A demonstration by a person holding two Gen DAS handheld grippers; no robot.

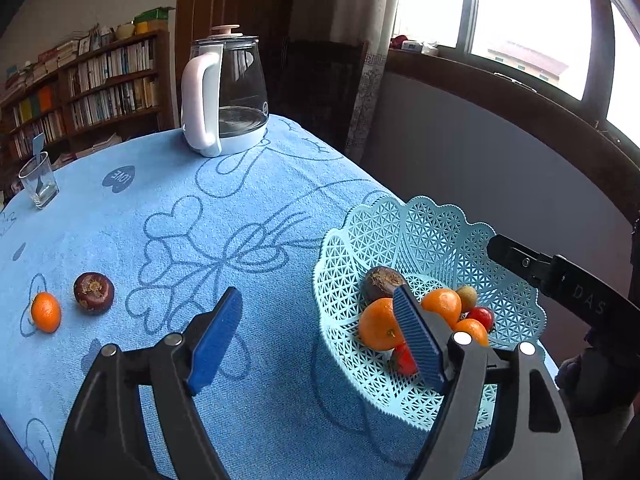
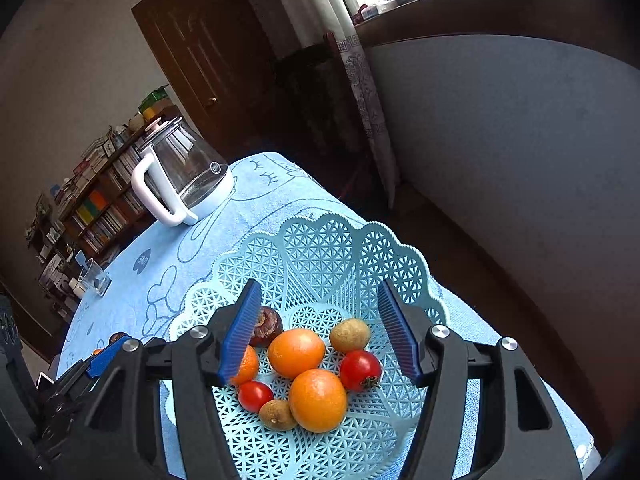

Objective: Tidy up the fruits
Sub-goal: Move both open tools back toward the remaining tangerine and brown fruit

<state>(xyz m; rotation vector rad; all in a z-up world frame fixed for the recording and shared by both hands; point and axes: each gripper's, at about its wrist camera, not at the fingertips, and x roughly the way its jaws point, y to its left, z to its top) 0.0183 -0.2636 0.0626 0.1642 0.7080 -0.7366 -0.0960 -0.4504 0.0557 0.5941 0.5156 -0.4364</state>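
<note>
Left wrist view showed the left tool spread wide with nothing between its blue pads, apparently freed for another pick. A small orange mandarin and a dark brown round fruit were left on the blue towel-covered table, well apart from that tool, toward the table's left edge. The right tool was held open and empty over the pale blue lattice plastic basket, where oranges, tomatoes and brown fruits were gathered.
</note>
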